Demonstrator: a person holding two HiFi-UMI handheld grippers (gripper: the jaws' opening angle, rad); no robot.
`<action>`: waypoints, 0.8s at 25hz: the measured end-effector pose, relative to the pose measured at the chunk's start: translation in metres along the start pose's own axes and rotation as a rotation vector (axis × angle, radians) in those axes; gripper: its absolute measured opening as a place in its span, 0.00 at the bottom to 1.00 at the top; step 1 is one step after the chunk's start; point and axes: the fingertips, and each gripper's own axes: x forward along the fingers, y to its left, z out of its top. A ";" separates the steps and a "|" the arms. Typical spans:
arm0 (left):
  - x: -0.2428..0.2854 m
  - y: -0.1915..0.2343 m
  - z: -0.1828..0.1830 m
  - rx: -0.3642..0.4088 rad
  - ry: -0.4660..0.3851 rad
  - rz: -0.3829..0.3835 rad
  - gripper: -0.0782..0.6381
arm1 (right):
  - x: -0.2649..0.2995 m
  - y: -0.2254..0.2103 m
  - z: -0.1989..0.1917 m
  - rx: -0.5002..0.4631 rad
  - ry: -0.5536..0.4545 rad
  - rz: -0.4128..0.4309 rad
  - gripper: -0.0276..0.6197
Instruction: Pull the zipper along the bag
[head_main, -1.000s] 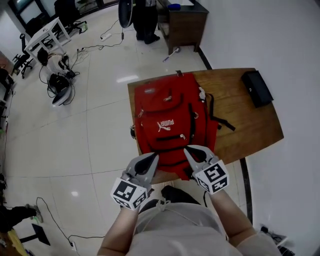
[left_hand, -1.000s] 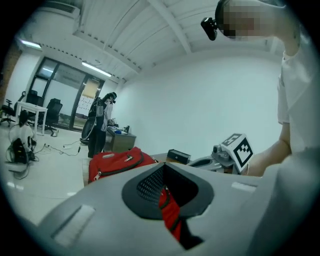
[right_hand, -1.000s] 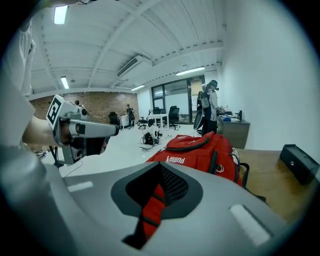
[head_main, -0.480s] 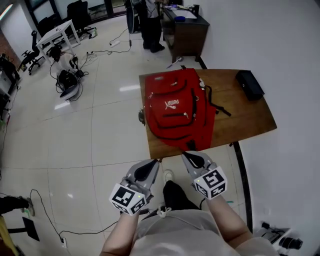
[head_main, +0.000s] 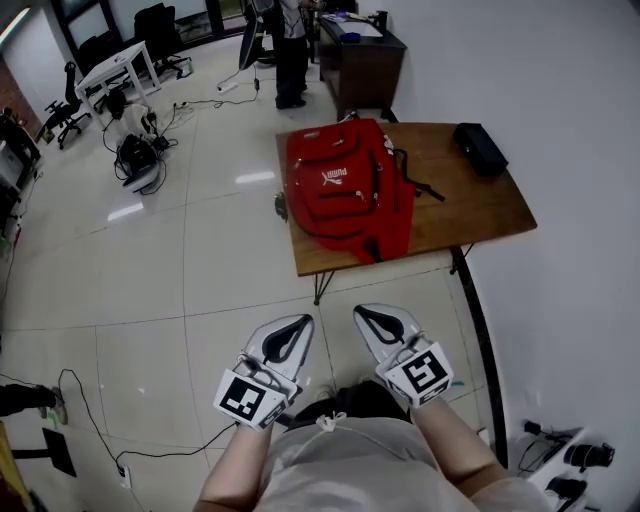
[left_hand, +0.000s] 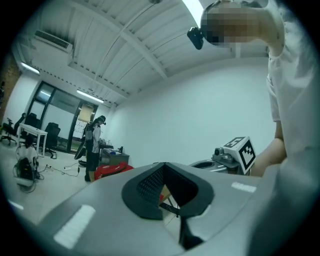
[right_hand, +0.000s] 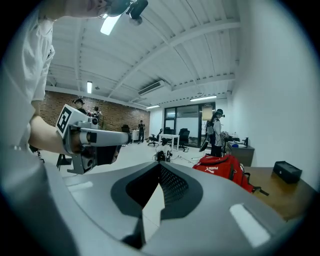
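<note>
A red backpack (head_main: 345, 190) lies flat on a brown wooden table (head_main: 470, 205), well ahead of me. Both grippers hang over the tiled floor close to my body, far short of the table. My left gripper (head_main: 303, 322) has its jaws together with nothing in them. The right gripper (head_main: 362, 312) beside it is likewise shut and empty. In the right gripper view the backpack (right_hand: 222, 167) shows beyond the jaws at the right. It appears small and low in the left gripper view (left_hand: 112, 170). No zipper pull can be made out at this distance.
A black case (head_main: 478, 148) sits on the table's far right corner. Behind the table a person (head_main: 290, 50) stands by a dark desk (head_main: 360, 60). Cables and gear (head_main: 130, 160) litter the floor at the left. A white wall runs along the right.
Both grippers have drawn back from the backpack's near edge. The table and bag now sit much farther off, with open floor between them and the grippers.
</note>
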 end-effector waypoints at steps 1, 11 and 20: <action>-0.001 -0.008 0.002 0.012 -0.005 -0.010 0.12 | -0.006 0.003 0.001 -0.013 -0.006 0.003 0.05; 0.005 -0.057 0.019 0.081 -0.032 0.023 0.12 | -0.058 0.006 0.012 -0.037 -0.042 0.006 0.05; 0.016 -0.082 0.018 0.086 -0.017 0.074 0.12 | -0.089 -0.016 0.019 -0.068 -0.082 -0.035 0.05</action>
